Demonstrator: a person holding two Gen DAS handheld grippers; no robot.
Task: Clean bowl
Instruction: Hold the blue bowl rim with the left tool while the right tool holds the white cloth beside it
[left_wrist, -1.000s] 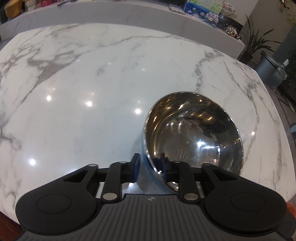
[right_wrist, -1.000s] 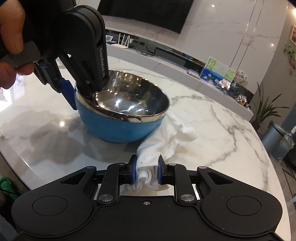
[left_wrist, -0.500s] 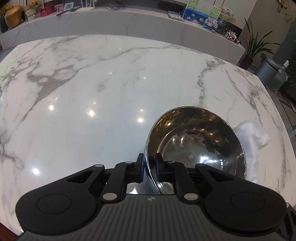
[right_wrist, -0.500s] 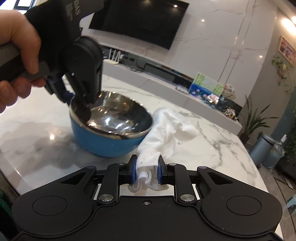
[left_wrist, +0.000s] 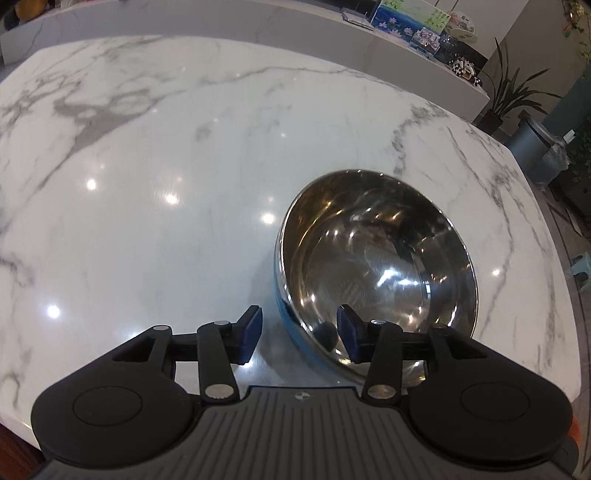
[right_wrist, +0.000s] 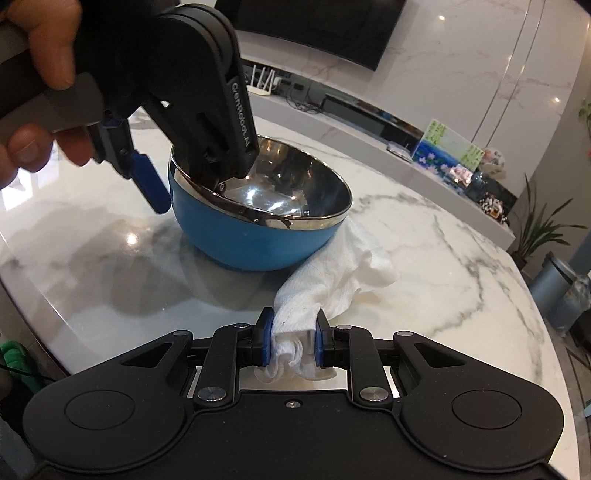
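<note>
Presently the tabletop (left_wrist: 184, 166) carries the bowl (right_wrist: 258, 229) upright, mouth up, round with no long axis. Its steel interior looks unsoiled; wiping appears finished or pending, I cannot tell. Left tongs (left_wrist: 297, 334) stand apart, straddling the near rim. Right tongs (right_wrist: 294, 341) are clamped on the cloth (right_wrist: 332, 280), which lies beside the bowl.

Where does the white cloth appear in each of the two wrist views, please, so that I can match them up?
Left wrist view: the white cloth is not in it; the bowl fills the lower right.
Right wrist view: the white cloth lies at lower centre, pinched in the right gripper and trailing to the bowl's right side.
Shared landmark: the blue bowl with the steel lining, straddled at its rim by the open left gripper.
</note>
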